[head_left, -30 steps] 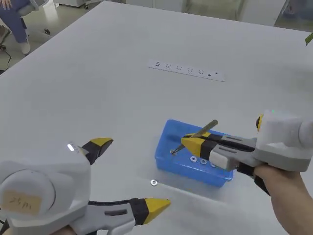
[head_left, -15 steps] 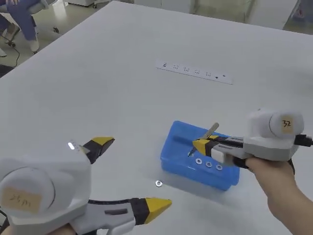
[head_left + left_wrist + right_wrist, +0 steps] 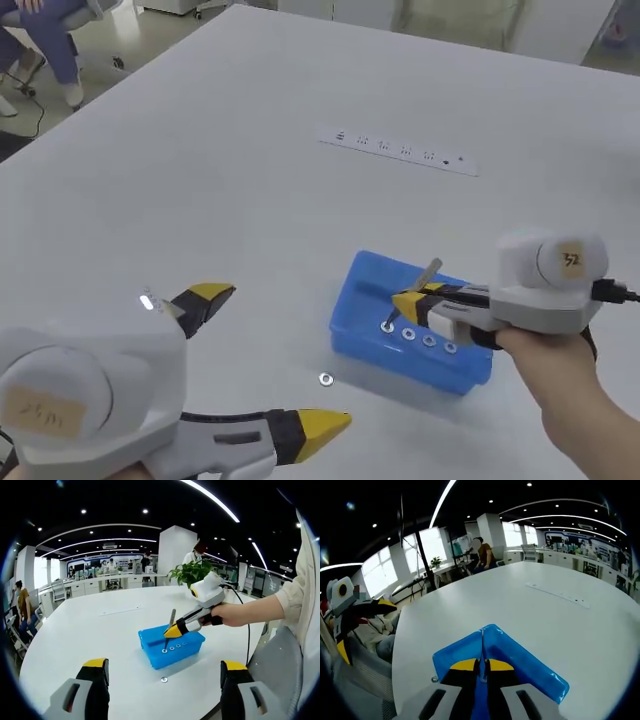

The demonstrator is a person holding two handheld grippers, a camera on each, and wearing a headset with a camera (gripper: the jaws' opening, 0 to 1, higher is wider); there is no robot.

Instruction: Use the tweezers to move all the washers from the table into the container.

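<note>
Your right gripper (image 3: 398, 298) is clamping the tweezers (image 3: 430, 270) over the blue container (image 3: 360, 345); your left gripper (image 3: 280, 355) is hanging wide open, empty. One light, slippery washer (image 3: 326, 379) is lying on the table (image 3: 250, 180) just nearer: pinch its rim.

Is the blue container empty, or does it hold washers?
Not empty: several washers lie inside the container.

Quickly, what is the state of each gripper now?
Left gripper: open, holding nothing.
Right gripper: shut on the tweezers, over the blue container.
</note>
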